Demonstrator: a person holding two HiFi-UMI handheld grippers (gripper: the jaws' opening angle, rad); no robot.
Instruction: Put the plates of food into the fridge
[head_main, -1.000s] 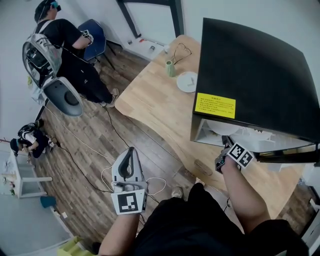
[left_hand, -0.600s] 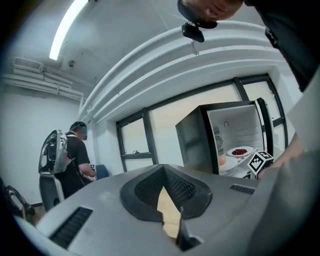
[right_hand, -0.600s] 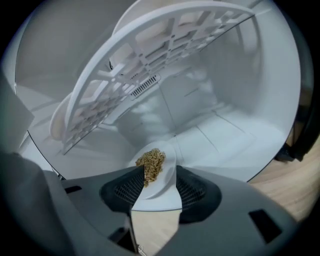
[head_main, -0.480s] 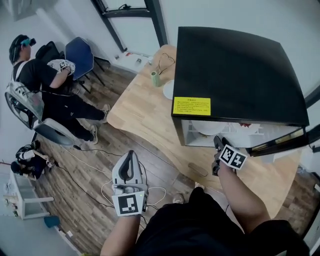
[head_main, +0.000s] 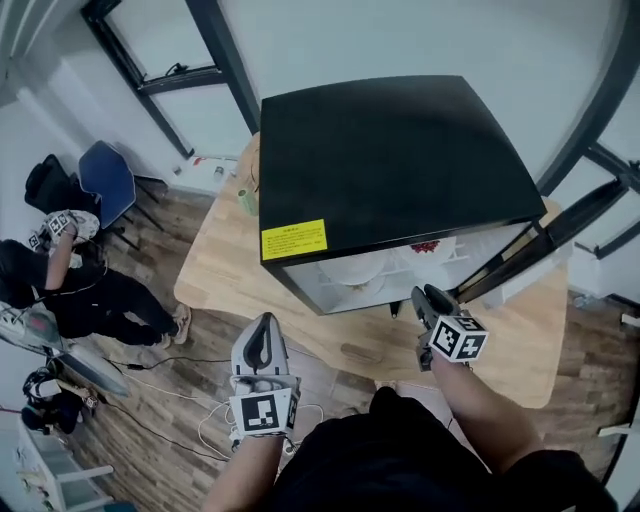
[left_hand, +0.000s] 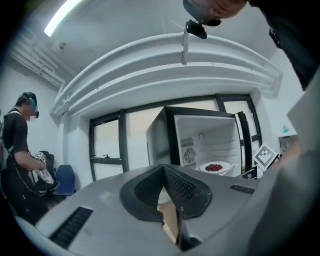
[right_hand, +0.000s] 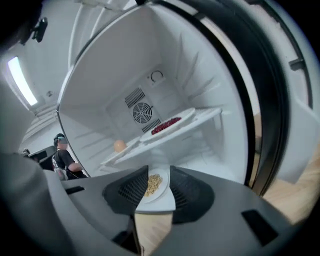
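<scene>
While the fridge (head_main: 390, 160) stood open on the table (head_main: 215, 275), with its door (head_main: 525, 255) swung out toward 3 o'clock, both plates of food were already inside it. In the right gripper view, the plate of red food (right_hand: 167, 122) sat on the upper shelf (right_hand: 210, 116), near 12 o'clock. A small orange round thing (right_hand: 119, 145) lay at its 8 o'clock on the same shelf. Lower down, the plate of pale grains (right_hand: 154, 186) rested on the bottom of the fridge.

The right tongs (head_main: 421, 294) were held just in front of the open compartment, at about 5 o'clock from the fridge, and pointed in at it. They were released. Their jaws stood apart and had just been closing a little, with nothing gripped. The plate of pale grains showed beyond the gap, and the pads did not touch it. Their marker cube (head_main: 459, 338) faced the head camera.

The left tongs (head_main: 262, 322) hung at 7 o'clock in the head view, over the wooden floor (head_main: 150, 400) beside the table edge. They were clenched, tips together, and held nothing.

A yellow label (head_main: 294, 240) marked the fridge's top at its 8 o'clock corner. Out at 9 o'clock a person (head_main: 70, 290) sat on the floor side of the room, with a blue chair (head_main: 105, 180) at 10 o'clock.
</scene>
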